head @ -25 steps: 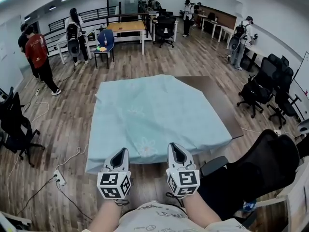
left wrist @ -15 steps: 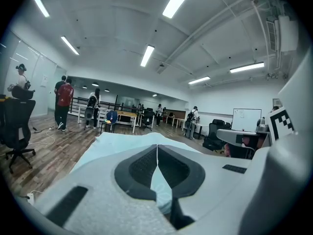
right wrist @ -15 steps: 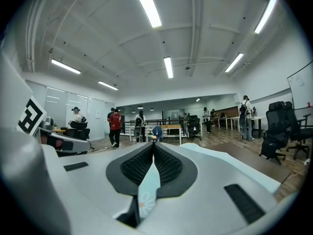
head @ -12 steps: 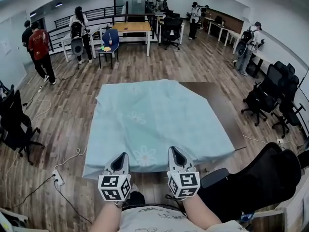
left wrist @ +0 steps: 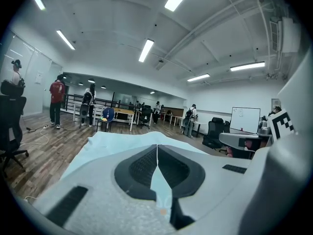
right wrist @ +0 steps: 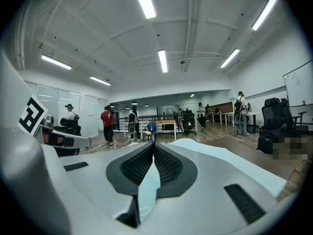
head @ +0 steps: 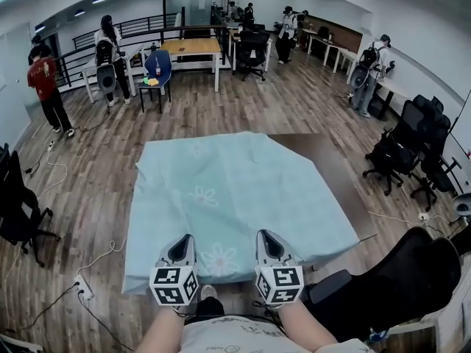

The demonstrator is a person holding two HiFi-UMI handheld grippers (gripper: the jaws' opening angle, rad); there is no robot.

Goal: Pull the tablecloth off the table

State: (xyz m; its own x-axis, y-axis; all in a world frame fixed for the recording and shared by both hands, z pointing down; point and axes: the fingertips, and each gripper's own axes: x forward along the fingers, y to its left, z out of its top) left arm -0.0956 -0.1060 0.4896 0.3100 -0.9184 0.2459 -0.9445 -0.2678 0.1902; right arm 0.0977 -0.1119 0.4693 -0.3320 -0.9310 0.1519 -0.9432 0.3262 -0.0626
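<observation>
Floor: wood planks are running across the whole room.
Near chair: a black office chair is sitting at the lower right.
Side chairs: more black chairs are standing along the right wall.
Person in red: is standing at the far left.
Wooden desk: is standing at the back, a blue chair just beside it.
Power strip: is lying on the floor, lower left.
</observation>
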